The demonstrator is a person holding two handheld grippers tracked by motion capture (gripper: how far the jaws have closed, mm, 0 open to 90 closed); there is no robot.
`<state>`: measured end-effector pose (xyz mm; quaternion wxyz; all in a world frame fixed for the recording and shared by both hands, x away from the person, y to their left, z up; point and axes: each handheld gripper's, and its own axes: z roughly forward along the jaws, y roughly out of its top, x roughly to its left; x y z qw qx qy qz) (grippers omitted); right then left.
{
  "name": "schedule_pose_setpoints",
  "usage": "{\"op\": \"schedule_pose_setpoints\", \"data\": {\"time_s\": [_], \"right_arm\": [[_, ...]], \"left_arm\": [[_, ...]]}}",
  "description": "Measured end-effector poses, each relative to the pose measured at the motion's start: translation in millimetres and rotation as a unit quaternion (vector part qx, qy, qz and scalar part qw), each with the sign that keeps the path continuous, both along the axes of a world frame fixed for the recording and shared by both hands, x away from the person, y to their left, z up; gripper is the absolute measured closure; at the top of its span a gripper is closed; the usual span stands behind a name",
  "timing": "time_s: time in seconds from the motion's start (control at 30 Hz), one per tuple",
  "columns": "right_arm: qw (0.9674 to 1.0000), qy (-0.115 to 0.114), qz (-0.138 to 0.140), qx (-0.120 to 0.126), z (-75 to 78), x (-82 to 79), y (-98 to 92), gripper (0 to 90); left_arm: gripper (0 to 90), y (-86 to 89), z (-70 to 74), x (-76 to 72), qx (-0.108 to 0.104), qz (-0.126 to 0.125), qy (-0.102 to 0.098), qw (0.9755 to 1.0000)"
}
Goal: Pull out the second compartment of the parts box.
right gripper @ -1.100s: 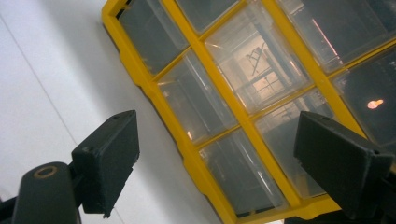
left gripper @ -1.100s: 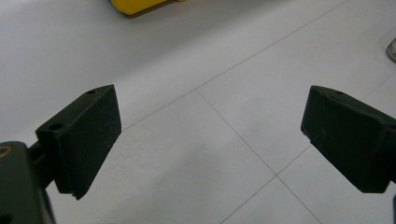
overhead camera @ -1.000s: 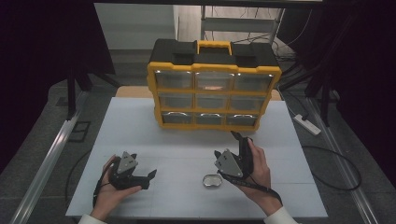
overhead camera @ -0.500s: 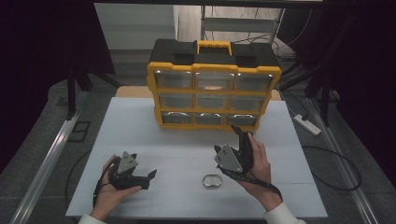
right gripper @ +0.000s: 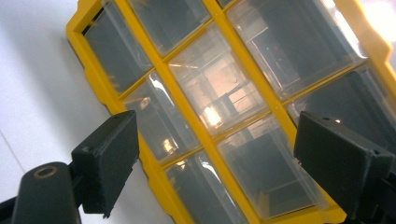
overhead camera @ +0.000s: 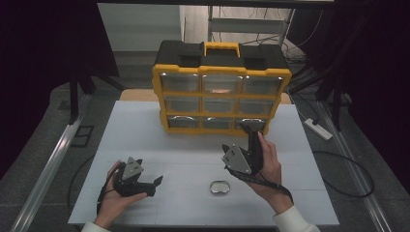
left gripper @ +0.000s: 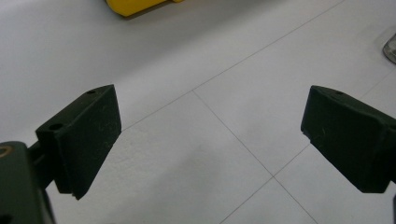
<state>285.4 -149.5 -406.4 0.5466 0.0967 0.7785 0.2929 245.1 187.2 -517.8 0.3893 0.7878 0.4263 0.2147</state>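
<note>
A yellow and black drawer cabinet point(overhead camera: 221, 92) with clear drawers stands at the back of the white table point(overhead camera: 145, 130). My right gripper point(overhead camera: 238, 137) is held up in front of its lower right drawers, open, with nothing between the jaws. In the right gripper view the open right gripper point(right gripper: 219, 163) frames the clear drawers point(right gripper: 210, 98), tilted. My left gripper point(overhead camera: 151, 177) rests low at the front left, open and empty. The left gripper point(left gripper: 210, 135) looks down on bare table. A small round metal tin point(overhead camera: 220, 187) lies between the hands.
In the left gripper view, a corner of the yellow cabinet point(left gripper: 135, 5) shows at the top and the tin's rim point(left gripper: 390, 46) at the right edge. A white power strip point(overhead camera: 317, 129) lies off the table's right side. Metal rails run along both sides.
My right gripper has risen slightly and moved forward toward the cabinet's lower drawers. The left gripper and the tin have stayed put.
</note>
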Motion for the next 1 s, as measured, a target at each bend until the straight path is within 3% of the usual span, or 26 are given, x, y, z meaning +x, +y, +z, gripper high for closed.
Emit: {"op": "schedule_pose_setpoints", "data": {"time_s": [1.0], "right_arm": [[0.9998, -0.018, -0.002, -0.002, 19.5, 12.7, 3.0, 14.0]], "left_arm": [[5.7, -0.1, 0.0, -0.5, 0.001, -0.002, -0.001, 1.0]]}}
